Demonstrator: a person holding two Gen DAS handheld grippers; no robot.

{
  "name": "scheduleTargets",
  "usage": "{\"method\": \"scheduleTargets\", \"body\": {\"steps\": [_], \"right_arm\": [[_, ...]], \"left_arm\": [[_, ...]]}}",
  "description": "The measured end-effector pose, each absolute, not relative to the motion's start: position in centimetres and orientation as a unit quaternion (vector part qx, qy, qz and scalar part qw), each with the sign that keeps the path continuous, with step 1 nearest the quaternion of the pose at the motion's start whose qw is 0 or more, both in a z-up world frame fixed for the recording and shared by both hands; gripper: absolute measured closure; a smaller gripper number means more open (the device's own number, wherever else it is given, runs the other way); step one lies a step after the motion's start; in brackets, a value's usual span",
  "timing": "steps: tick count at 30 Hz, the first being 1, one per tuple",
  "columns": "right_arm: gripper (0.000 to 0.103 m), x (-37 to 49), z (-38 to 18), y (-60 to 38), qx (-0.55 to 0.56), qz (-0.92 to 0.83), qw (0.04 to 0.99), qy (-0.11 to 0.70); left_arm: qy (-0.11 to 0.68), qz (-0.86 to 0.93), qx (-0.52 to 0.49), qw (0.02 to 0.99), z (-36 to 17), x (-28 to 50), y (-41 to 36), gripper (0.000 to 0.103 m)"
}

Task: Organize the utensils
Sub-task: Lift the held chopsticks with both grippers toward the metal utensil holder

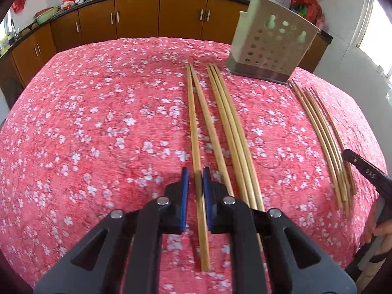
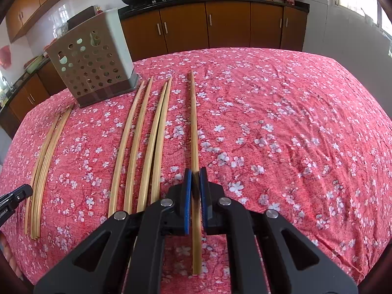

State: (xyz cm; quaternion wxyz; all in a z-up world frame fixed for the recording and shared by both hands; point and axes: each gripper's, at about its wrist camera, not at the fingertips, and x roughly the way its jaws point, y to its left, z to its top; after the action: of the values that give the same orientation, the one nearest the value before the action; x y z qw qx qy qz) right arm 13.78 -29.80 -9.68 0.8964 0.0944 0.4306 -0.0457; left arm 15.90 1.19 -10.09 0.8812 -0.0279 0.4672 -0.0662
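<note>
Left gripper (image 1: 195, 180) low over the cloth, blue pads (image 1: 184, 196) straddling one chopstick (image 1: 196, 132). Slim gaps on both sides of the stick, so not quite clamped; real contact hard to judge. Butt end of that stick running back under the black linkage. Just right of it, a second stick converging with it at the far tips, then a tight bundle of three (image 1: 229, 122). Far right, another cluster (image 1: 323, 142), its near ends crossed by a black bar cut off at the edge.

Right gripper (image 2: 195, 180) closed onto a single chopstick (image 2: 194, 122), pads (image 2: 187, 196) snug against it, the gripped stretch dark and blurred. Left of it, four loose sticks (image 2: 144, 147), near ends lost behind the linkage. Farther left, a thin bundle (image 2: 46, 152), count unclear.

Beyond, perforated holder (image 1: 269, 49), standing upright on the red floral tablecloth (image 1: 98, 122), contents not visible. Same holder (image 2: 93, 66) ahead-left of the right gripper. Brown cabinets (image 2: 220, 24) behind, dark pots on the counter, cut off at the top.
</note>
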Motion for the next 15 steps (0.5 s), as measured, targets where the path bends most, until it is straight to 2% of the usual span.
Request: {"method": "scheduleTargets", "body": {"steps": [4, 15], "right_arm": [[0.095, 13.6, -9.7, -30.0, 0.101, -0.046, 0.896, 0.43], [0.095, 16.6, -9.8, -32.3, 0.122, -0.066, 0.897, 0.421]], "left_arm": [[0.466, -0.056, -0.015, 0.883, -10.2, 16.5, 1.4, 0.095], [0.445, -0.036, -0.047, 0.894, -10.1, 22.1, 5.1, 0.095]]}}
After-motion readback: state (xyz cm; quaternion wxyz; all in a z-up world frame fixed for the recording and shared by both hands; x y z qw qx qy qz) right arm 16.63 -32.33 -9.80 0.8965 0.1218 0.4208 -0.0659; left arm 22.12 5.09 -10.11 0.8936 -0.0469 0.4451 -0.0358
